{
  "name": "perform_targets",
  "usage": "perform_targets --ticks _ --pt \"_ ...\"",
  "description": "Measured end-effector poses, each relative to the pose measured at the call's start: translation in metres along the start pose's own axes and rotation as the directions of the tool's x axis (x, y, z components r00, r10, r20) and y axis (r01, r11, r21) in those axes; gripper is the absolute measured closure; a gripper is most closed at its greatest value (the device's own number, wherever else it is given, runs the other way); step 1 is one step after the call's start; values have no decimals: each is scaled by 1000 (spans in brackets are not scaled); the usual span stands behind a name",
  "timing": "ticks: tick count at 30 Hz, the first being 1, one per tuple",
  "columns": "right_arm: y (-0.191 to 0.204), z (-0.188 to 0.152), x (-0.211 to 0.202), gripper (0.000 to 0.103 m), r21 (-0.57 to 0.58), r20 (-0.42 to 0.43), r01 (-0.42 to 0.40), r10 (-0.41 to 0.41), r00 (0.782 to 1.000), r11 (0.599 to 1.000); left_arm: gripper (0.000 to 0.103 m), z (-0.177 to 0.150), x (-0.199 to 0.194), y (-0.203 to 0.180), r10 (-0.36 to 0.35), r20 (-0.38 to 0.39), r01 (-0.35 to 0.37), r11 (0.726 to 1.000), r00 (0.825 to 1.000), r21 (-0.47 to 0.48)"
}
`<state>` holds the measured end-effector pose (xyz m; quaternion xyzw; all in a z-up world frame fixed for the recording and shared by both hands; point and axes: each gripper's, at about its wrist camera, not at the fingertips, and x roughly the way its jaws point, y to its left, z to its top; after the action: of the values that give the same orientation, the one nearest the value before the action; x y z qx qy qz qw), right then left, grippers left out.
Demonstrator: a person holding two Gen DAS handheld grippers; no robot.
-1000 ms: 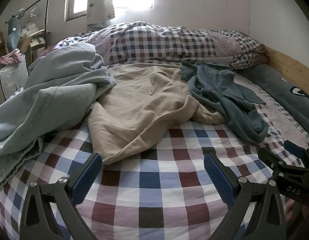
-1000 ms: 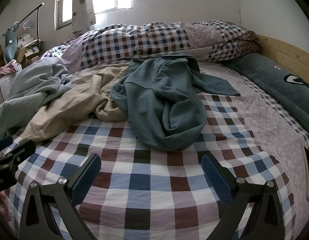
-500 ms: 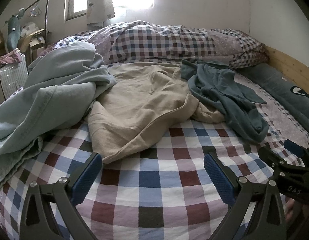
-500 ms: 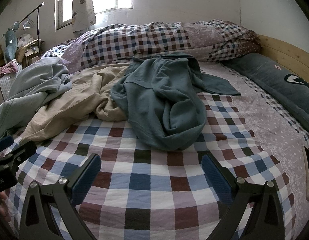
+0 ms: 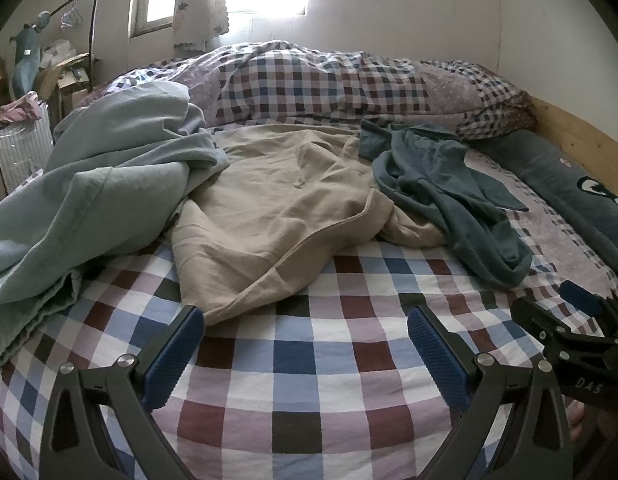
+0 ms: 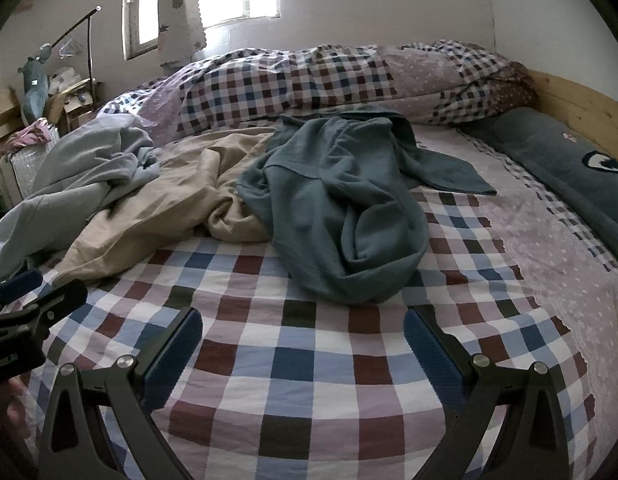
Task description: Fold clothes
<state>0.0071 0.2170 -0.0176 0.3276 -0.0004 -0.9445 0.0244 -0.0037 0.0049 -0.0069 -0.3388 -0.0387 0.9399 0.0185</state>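
Note:
Three crumpled garments lie on the checked bed sheet (image 5: 309, 364). A pale blue-grey one (image 5: 105, 200) is heaped at the left, a beige one (image 5: 285, 208) is spread in the middle, and a dark teal one (image 5: 449, 196) lies at the right. My left gripper (image 5: 305, 346) is open over bare sheet, just short of the beige hem. In the right wrist view the teal garment (image 6: 341, 216) lies straight ahead of my open right gripper (image 6: 303, 350), with the beige garment (image 6: 169, 204) to its left. Neither gripper holds anything.
A rolled checked duvet (image 5: 349, 80) lies along the far side of the bed. A dark long pillow (image 6: 569, 164) and a wooden bed rail (image 6: 581, 104) run along the right. A clothes rack (image 5: 89, 12) and a white basket (image 5: 21, 148) stand at the left.
Both grippers have crept slightly forward toward the garments; the beige hem now sits a little nearer my left fingers. Both stay open.

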Motion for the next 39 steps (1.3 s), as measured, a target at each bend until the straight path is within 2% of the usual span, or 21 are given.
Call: perform_targets --ticks 9,14,23,29,36,39 --pt "-1 0 -1 2 2 -2 -19 19 1000 1000 0 -1 0 2 -5 -8 5 1000 1000 -18" --pt "2 -1 1 15 -13 -12 -27 27 1000 1000 0 -1 -2 4 -21 1 21 999 1000 -26" --pt "3 -2 1 21 -18 -17 -31 30 999 999 0 -1 4 7 -49 -38 47 998 998 -49" --pt "4 -1 2 21 -16 -21 -29 28 999 999 0 -5 9 7 -25 -80 21 998 996 -52" --pt "4 -1 3 21 -15 -24 -22 21 999 1000 2 -7 14 25 -74 -106 56 985 992 -161" --pt "4 -1 4 21 -14 -26 -19 19 999 1000 4 -9 16 22 -69 -114 52 988 991 -145"
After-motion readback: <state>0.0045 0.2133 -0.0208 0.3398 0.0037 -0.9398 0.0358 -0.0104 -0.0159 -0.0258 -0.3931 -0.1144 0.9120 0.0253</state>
